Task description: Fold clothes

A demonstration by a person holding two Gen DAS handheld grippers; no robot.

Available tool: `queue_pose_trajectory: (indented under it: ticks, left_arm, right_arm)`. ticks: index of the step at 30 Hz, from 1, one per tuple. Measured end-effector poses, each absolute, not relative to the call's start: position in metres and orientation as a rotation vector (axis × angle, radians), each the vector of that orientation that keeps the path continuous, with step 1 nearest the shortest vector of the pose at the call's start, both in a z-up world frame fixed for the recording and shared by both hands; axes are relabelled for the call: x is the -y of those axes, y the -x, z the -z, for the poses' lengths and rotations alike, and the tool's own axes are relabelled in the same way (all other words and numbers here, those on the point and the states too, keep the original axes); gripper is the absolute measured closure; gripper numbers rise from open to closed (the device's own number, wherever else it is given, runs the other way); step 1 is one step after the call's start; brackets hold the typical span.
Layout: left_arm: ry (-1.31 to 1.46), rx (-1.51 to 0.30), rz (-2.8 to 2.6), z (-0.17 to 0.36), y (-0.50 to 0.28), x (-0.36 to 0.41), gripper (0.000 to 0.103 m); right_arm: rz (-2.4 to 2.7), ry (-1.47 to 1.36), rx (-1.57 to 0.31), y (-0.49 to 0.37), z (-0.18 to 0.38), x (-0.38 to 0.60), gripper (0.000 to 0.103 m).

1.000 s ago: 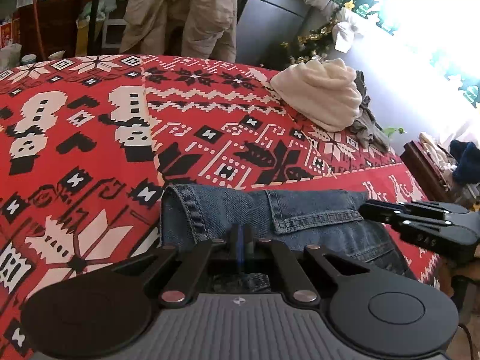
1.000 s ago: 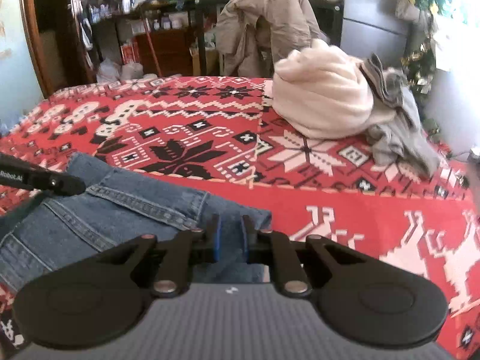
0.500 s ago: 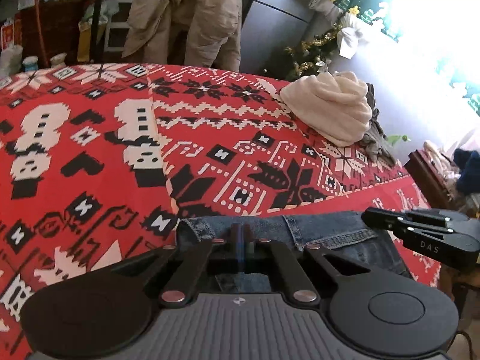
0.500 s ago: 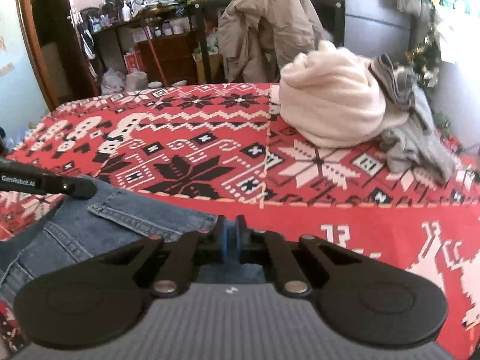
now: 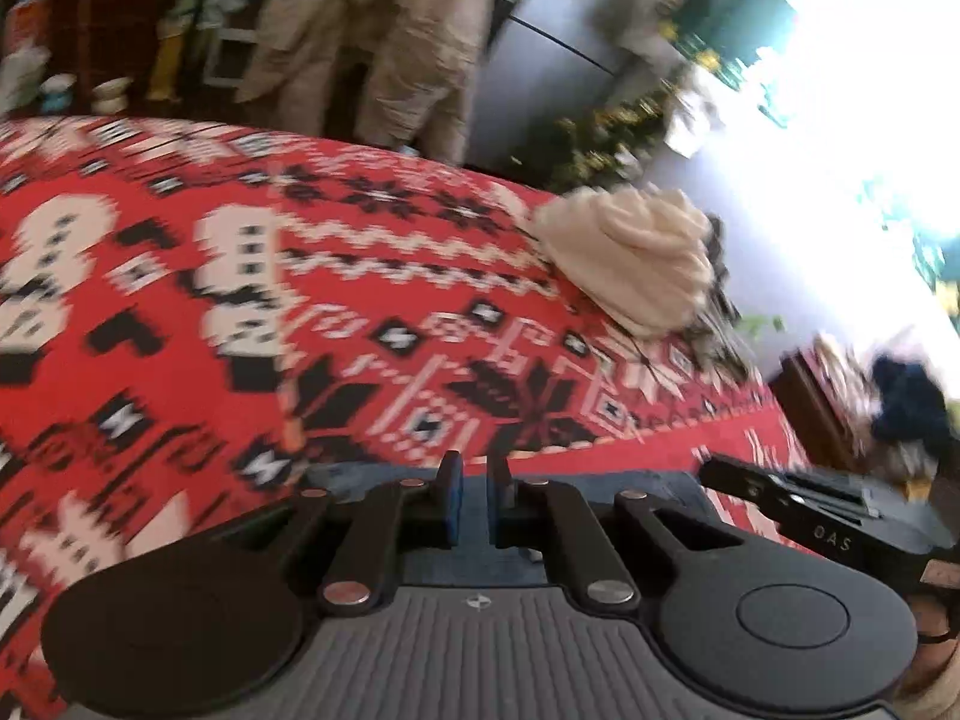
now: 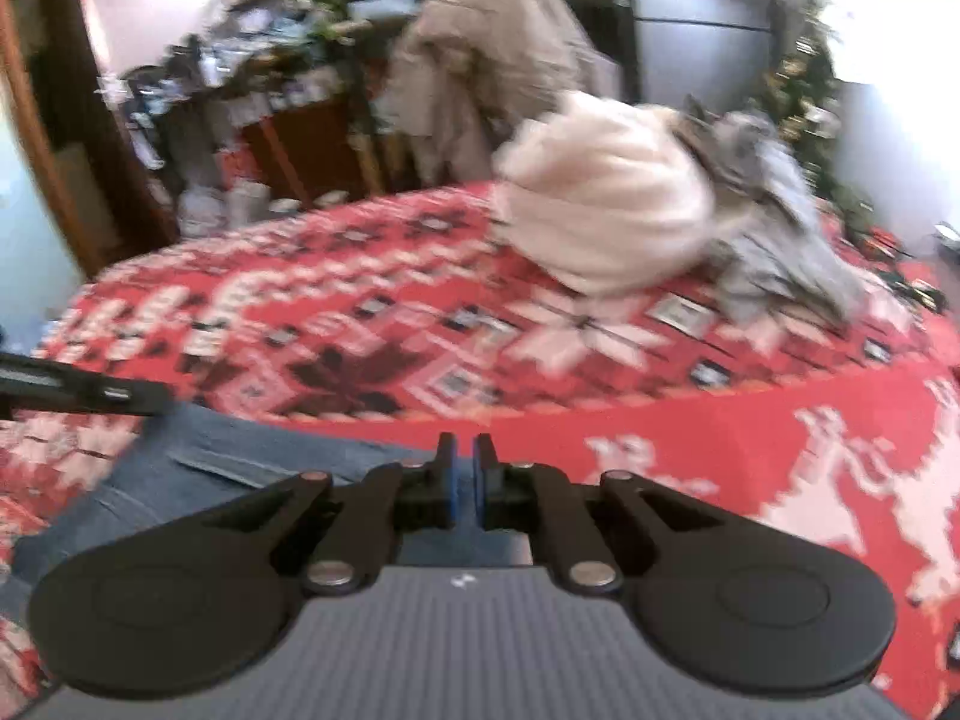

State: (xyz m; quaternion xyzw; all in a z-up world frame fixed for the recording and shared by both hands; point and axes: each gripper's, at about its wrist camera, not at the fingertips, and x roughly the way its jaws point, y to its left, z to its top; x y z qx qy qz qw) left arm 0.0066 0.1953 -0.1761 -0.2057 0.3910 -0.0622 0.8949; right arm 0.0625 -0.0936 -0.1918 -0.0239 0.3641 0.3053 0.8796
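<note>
Left wrist view: the left claw [image 5: 474,501] stands slightly parted, nothing visibly between its pads, above the denim jeans [image 5: 600,483] lying on the red patterned bedspread [image 5: 180,360]. In the right wrist view, the right claw [image 6: 467,483] is nearly closed; whether it pinches the jeans [image 6: 198,474] cannot be told. Denim is judged heavy, moderately stiff and non-slippery. Grasp thick seams or the waistband; expect sagging when lifted.
</note>
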Motion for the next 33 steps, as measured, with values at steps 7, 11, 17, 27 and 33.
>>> queue_pose_trajectory:
  ticks: [7,11,17,27,33]
  left_arm:
    - [0.263,-0.814,0.138,0.193,-0.013,-0.184,0.1]
    - [0.239,-0.763,0.053,0.187,-0.009,-0.19,0.101]
    - [0.245,-0.751,-0.009,0.187,-0.006,-0.198,0.1]
    - [0.34,-0.75,0.007,0.191,-0.001,-0.214,0.1]
    - [0.428,-0.733,-0.003,0.176,0.015,-0.232,0.1]
  right_arm:
    - [-0.715,0.136,-0.758,-0.061,0.204,0.053,0.101]
    - [-0.701,0.089,-0.777,-0.068,0.206,0.066,0.094]
    - [-0.57,0.078,-0.764,-0.078,0.201,0.1,0.096]
    - [-0.615,0.052,-0.785,-0.079,0.21,0.103,0.096]
    - [-0.523,0.023,-0.835,-0.081,0.214,0.13,0.102]
